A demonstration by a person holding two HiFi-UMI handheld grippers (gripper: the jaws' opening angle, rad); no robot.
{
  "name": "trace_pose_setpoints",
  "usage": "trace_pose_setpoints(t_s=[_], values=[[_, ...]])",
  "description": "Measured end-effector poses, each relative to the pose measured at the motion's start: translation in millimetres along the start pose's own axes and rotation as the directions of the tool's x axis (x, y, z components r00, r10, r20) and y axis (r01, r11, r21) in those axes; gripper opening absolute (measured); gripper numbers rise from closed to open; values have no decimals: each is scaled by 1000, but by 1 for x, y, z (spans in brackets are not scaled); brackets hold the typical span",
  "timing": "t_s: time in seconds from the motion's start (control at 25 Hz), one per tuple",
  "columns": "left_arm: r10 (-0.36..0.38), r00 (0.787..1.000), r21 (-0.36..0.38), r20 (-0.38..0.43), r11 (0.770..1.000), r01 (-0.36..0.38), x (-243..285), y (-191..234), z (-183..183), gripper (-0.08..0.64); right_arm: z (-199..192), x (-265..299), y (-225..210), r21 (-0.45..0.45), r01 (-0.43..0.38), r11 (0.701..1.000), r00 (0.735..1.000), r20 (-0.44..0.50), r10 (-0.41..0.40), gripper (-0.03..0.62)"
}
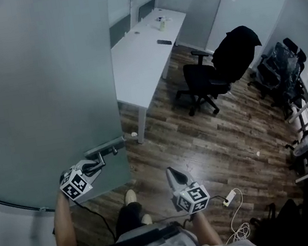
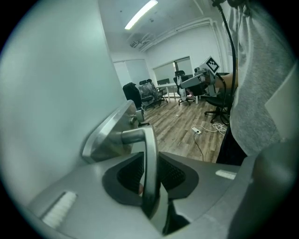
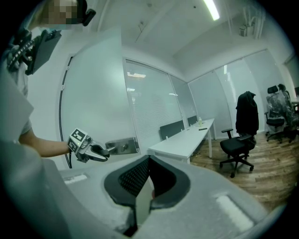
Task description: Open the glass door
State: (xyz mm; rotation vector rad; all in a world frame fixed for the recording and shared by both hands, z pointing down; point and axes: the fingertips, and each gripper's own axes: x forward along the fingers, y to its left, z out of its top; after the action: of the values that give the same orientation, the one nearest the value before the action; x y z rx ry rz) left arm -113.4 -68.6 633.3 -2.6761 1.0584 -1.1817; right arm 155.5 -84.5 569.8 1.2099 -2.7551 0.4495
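**A:** Where is the glass door?

**B:** The pale glass door (image 1: 37,80) fills the left half of the head view, and its right edge runs down toward the lower middle. Its metal lever handle (image 1: 105,148) juts out near that edge, low and left of centre.

**A:** And the tongs?

**B:** The left tongs (image 1: 97,166) grip the handle. In the left gripper view the lever stands upright between the two black pads, which press on it from both sides. The right tongs (image 1: 172,174) hang at lower centre, apart from the door, with the pads together and nothing in them.

**A:** What lies around?

**B:** A white desk (image 1: 143,52) runs from beside the door's edge up to the top of the frame, with a few small things at its far end. To its right a black office chair (image 1: 215,72) with a dark garment over its back stands on the wood floor (image 1: 203,140). A white power strip (image 1: 230,198) with a looped cable lies at the bottom, just right of the right tongs.
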Motion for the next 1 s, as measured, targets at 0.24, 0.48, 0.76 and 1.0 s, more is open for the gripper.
trace_pose_setpoints(t_s=[0.24,0.48,0.76,1.0], values=[[-21,1000,20,0,1000,21,-3,-13,0,78,0,-14,8,-11,7,1000,1000,5,-7,2],[-43,999,42,5,998,43,-7,-30,4,69,-1,-28,17,-7,28,1000,1000,5,-28,2],[-66,998,62,7,996,65,-12,-46,8,67,-3,-52,31,12,78,997,997,16,-78,2],[-75,997,83,16,994,74,-15,-61,11,66,-5,-82,39,24,137,990,990,24,-138,2]])
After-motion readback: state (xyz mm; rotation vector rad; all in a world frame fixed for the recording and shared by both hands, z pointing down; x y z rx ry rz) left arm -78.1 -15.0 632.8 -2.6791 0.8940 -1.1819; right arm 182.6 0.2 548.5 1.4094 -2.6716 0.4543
